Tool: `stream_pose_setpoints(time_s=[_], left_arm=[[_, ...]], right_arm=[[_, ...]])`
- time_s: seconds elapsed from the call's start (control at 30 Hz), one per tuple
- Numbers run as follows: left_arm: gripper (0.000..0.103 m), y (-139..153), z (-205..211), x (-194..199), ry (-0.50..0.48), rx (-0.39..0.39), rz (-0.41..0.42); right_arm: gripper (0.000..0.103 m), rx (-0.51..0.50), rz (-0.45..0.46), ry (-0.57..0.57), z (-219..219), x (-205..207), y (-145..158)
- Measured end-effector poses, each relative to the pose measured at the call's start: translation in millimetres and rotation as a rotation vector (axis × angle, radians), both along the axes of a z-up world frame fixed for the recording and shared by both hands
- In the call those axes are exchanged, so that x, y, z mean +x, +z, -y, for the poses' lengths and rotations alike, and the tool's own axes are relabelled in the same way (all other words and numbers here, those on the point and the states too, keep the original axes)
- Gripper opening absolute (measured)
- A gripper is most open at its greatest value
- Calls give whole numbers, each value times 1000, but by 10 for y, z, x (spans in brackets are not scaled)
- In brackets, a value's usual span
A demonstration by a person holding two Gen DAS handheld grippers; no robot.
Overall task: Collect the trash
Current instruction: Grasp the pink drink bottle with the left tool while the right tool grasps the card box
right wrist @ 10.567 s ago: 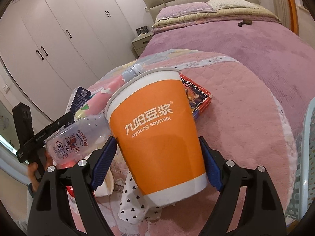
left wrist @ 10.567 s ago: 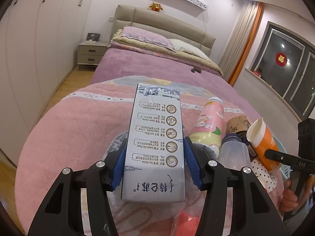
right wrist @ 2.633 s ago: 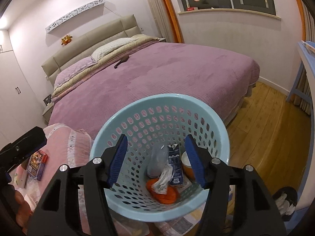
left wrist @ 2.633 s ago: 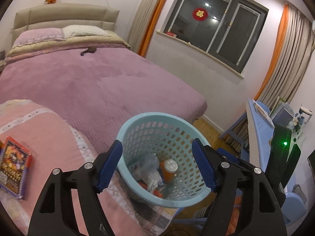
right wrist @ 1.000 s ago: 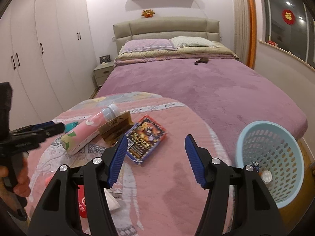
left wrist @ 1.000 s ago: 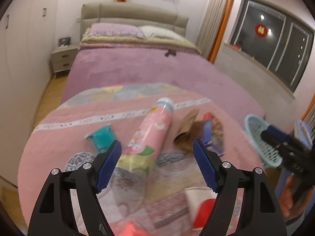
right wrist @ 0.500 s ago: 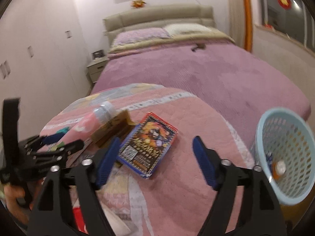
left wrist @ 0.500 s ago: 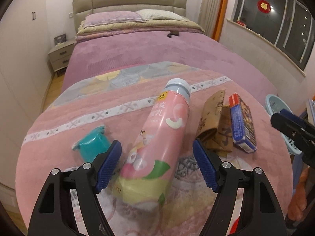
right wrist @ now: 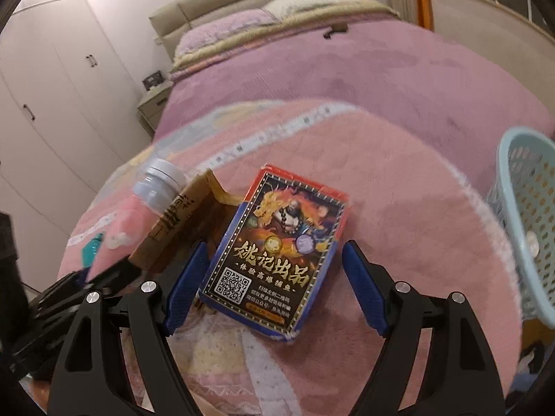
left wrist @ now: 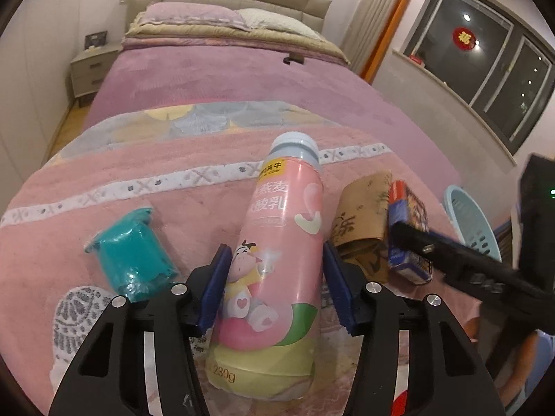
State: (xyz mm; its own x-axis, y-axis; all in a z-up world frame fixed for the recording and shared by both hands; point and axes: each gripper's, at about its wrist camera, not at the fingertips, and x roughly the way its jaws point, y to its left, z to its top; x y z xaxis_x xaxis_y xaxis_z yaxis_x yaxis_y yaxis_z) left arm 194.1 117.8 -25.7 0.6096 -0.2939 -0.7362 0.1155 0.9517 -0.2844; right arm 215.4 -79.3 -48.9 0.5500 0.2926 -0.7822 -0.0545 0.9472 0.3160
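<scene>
A crumpled teal plastic cup point(left wrist: 133, 260) lies on the pink quilted blanket point(left wrist: 104, 173). Just right of it, the left gripper point(left wrist: 275, 291) is closing its jaws on a tall pink yoghurt-drink bottle with a pale cap point(left wrist: 277, 270), blue pads against its sides. Next come a flattened brown paper cup point(left wrist: 364, 228), then a dark printed card box point(right wrist: 277, 246) between the right gripper's point(right wrist: 275, 286) wide jaws, neither pad touching it. The pale blue perforated basket point(right wrist: 527, 228) stands far right

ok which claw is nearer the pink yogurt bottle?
Left. The left claw straddles the pink yogurt bottle, jaws closing with the bottle between them. The right claw sits off to its side, open around the card box.
</scene>
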Motion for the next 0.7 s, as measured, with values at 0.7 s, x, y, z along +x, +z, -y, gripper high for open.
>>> stream_pose_setpoints(time_s=[0.7], left_arm=[[47, 325, -128, -324, 28, -152, 124]], right_arm=[[62, -40, 64, -45, 631, -765, 223]])
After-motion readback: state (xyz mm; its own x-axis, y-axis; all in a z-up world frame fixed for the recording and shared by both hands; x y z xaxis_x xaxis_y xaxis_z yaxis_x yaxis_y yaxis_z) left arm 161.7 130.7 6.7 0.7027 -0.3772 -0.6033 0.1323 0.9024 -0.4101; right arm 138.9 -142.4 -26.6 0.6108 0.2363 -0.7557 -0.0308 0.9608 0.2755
